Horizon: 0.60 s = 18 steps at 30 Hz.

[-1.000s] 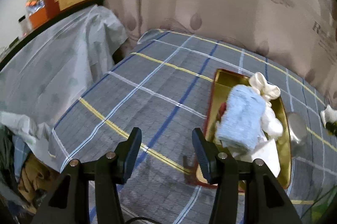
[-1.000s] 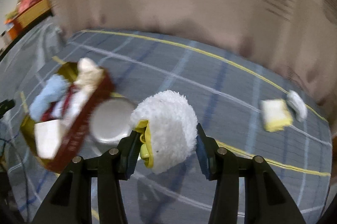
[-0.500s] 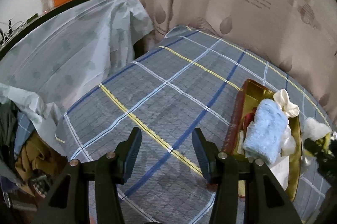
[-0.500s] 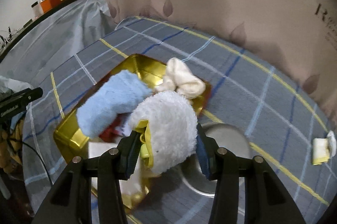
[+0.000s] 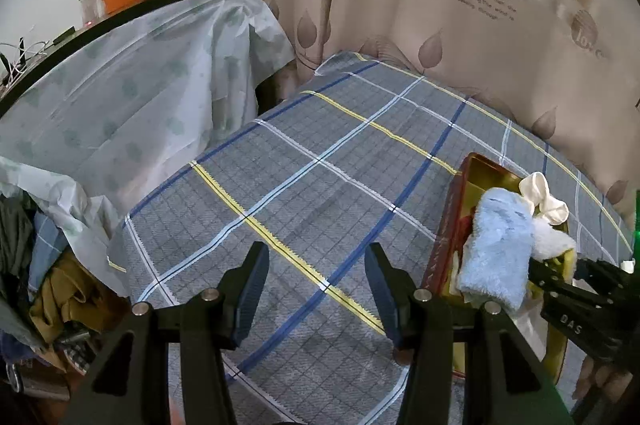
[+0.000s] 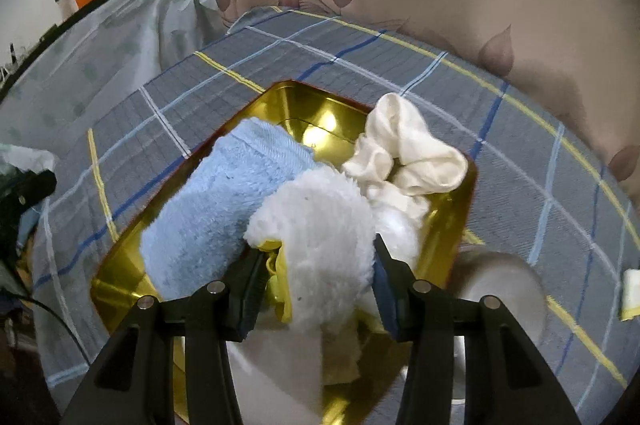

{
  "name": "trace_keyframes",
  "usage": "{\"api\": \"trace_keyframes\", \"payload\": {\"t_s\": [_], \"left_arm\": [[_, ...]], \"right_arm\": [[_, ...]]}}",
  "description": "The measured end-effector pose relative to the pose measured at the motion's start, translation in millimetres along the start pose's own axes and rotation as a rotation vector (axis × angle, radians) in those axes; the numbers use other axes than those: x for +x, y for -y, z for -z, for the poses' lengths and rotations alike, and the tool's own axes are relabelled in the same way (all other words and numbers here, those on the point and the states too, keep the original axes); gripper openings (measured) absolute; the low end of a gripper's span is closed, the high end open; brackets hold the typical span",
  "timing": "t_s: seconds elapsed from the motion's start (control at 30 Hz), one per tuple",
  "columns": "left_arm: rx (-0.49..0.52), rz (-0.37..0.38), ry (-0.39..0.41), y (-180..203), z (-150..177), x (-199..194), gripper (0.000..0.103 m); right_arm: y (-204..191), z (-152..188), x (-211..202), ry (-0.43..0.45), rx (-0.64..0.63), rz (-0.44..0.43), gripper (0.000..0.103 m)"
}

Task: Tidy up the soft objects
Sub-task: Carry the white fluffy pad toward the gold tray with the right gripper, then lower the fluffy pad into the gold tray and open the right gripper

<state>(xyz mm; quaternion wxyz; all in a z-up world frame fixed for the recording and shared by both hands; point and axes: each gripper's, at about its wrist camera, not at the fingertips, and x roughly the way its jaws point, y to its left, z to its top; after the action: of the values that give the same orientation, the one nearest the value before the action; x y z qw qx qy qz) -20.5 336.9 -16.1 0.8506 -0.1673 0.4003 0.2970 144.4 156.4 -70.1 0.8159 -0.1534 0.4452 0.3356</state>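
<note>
Fluffy white toy (image 6: pixel 324 229) sits squeezed in the right gripper (image 6: pixel 316 285), over the gold tin (image 6: pixel 120 285). Nothing is between the spread fingers of the left gripper (image 5: pixel 316 289).

Both wrist views look steeply down, sharing the gold tin (image 5: pixel 476 172) (image 6: pixel 304 105), nearer on the right.

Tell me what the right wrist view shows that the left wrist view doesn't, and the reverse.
Only the right wrist view: the right gripper shut on the white fluffy toy over the tin, the round metal lid beside the tin, and a small yellow-and-white piece lying on the cloth at the right edge.
Only the left wrist view: the left gripper, open and empty over the plaid cloth, and the clothes pile on the left.
Both: the gold tin, the blue towel, the cream fabric bow.
</note>
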Motion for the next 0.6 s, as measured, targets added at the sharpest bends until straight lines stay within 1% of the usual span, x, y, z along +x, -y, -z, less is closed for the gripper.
{"api": "trace_keyframes", "payload": {"t_s": [0.07,0.17,0.23,0.3,0.37,0.5,0.6], "left_arm": [[-0.002,0.008,-0.002,0,0,0,0.051],[-0.004,0.010,-0.003,0,0,1,0.051],[-0.006,0.013,-0.005,0,0,2,0.051],[-0.004,0.017,-0.004,1,1,2,0.051],[0.003,0.016,-0.003,3,2,2,0.051],[0.019,0.013,-0.004,7,4,2,0.051],[0.024,0.017,-0.002,10,6,2,0.051]], "right_arm": [[-1,1,1,-0.001,0.010,-0.022,0.045],[-3,2,3,-0.002,0.003,-0.014,0.046],[-3,2,2,0.003,0.000,-0.007,0.050],[-2,2,-2,0.018,0.010,-0.006,0.058],[0,2,-7,0.026,0.014,-0.017,0.059],[3,5,-20,0.052,0.019,-0.019,0.069],[5,6,-31,0.074,0.025,-0.027,0.071]]}}
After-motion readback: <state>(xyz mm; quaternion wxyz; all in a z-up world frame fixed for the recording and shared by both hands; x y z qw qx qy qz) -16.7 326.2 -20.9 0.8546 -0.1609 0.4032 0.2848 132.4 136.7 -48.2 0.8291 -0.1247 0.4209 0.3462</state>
